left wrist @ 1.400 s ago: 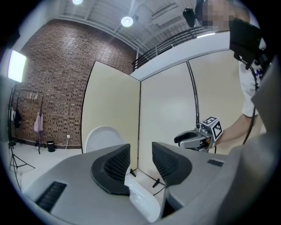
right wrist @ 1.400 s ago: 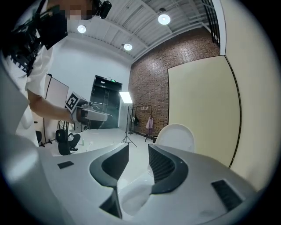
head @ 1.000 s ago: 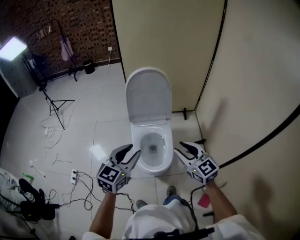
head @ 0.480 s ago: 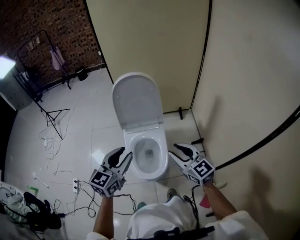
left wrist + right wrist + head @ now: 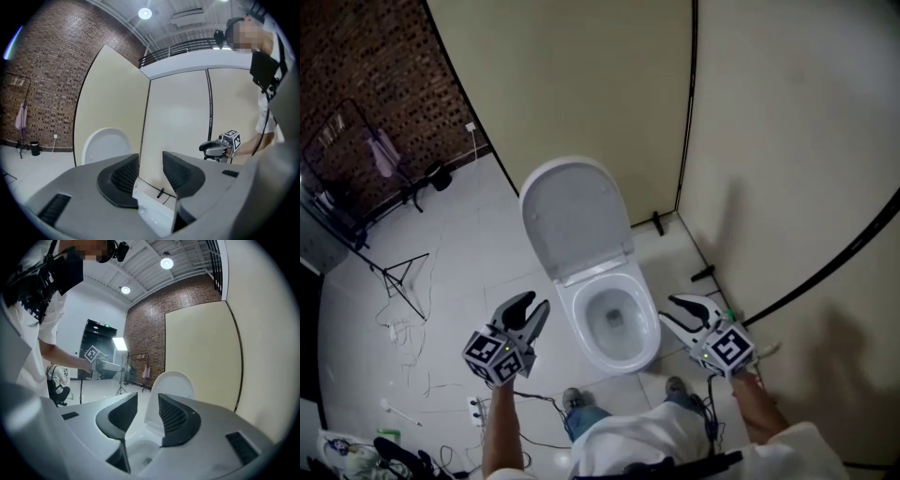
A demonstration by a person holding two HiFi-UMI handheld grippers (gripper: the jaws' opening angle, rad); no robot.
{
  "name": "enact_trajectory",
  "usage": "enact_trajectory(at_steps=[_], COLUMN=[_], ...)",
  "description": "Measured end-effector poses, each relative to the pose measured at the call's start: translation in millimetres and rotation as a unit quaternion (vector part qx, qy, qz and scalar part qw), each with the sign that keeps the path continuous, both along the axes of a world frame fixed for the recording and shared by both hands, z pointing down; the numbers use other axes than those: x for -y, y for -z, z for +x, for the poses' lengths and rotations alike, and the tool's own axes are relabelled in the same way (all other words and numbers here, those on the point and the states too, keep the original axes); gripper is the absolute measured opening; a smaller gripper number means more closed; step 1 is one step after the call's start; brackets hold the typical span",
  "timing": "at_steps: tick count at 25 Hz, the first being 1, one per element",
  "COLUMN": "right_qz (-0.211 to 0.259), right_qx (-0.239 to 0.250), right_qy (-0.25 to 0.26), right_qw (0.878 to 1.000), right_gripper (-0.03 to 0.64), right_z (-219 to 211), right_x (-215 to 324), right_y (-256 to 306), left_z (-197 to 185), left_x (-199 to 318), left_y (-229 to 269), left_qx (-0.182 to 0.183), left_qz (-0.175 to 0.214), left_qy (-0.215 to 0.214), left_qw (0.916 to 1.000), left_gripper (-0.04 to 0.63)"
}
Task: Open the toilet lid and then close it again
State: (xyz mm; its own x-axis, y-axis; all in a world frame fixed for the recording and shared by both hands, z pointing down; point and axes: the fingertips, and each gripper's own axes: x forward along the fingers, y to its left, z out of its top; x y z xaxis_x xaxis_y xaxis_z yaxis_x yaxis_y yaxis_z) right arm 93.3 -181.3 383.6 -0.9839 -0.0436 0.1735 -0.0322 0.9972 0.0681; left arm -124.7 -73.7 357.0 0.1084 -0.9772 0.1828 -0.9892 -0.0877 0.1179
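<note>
Head view: looks steeply down on a white toilet bowl (image 5: 619, 323) standing on pale floor tiles (image 5: 469, 253), tucked into the corner of a cream partition (image 5: 581, 84). Finds the toilet lid (image 5: 574, 217) up and open, tilted back toward the partition, with the bowl uncovered below it. Places the left gripper (image 5: 534, 306) just left of the bowl, apart from it and touching nothing. Places the right gripper (image 5: 667, 311) just right of the bowl's front, likewise clear of it. Puts neither gripper on the lid.

Left gripper view: shows both jaws narrowly parted, with a slim gap between the ribbed pads and nothing pinched there. Catches the raised lid off to the left beyond the jaws, and the right gripper across at the right, in front of the partition.

Right gripper view: shows much the same, jaws a little apart and released, gripping nothing. Frames the upright lid beyond the gap and the open bowl below it. Picks up the left gripper at the far left, held out on a bare forearm.

Back in the head view, along the left side: takes in a brick wall (image 5: 366, 66), a dark clothes rack (image 5: 342, 141) with a pinkish garment hanging on it, a tripod stand (image 5: 398, 277) and loose cables (image 5: 412, 342) strewn over the tiles. Near the bottom edge, shows a pair of shoes (image 5: 575, 400) planted before the bowl.
</note>
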Motion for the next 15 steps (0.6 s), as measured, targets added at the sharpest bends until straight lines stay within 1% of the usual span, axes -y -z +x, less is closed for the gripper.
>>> enact_trajectory(at_steps=[3,4,6,7,10,11,13,15], right_qz=[-0.031,-0.046,-0.073,-0.083,-0.090,-0.088,-0.086,-0.089], right_qx=[0.004,0.010,0.028,0.036,0.042,0.040,0.035,0.030], right_qy=[-0.067,-0.092,-0.134,-0.149,-0.173,-0.177,-0.186,-0.199], right_qw=[0.997,0.995,0.988,0.985,0.980,0.979,0.978,0.976], right_gripper=[0.137,0.137,0.137,0.137,0.137,0.137,0.137,0.137], right_z=[-23,-31,-48,-56,-74,-79,-84,-86], right_x=[-21,-29,-47,-57,-79,-84,-93,-97], right_y=[-5,-7,-10,-10,-7,-6,-6,-6], left_z=[-60,-80,-119,-137,-181,-195,-221,-240], left_x=[-7,-7,-3,2,31,46,78,114], left_y=[-8,-11,-17,-18,-16,-15,-17,-23], left_qx=[0.005,0.006,0.012,0.017,0.018,0.017,0.023,0.025], left_qz=[-0.002,-0.005,-0.018,-0.026,-0.032,-0.031,-0.035,-0.051], left_qy=[-0.032,-0.045,-0.079,-0.095,-0.129,-0.135,-0.145,-0.160], left_qw=[0.9995,0.9989,0.9966,0.9950,0.9910,0.9903,0.9885,0.9855], left_gripper=[0.156,0.171,0.222,0.233,0.238,0.251,0.305,0.348])
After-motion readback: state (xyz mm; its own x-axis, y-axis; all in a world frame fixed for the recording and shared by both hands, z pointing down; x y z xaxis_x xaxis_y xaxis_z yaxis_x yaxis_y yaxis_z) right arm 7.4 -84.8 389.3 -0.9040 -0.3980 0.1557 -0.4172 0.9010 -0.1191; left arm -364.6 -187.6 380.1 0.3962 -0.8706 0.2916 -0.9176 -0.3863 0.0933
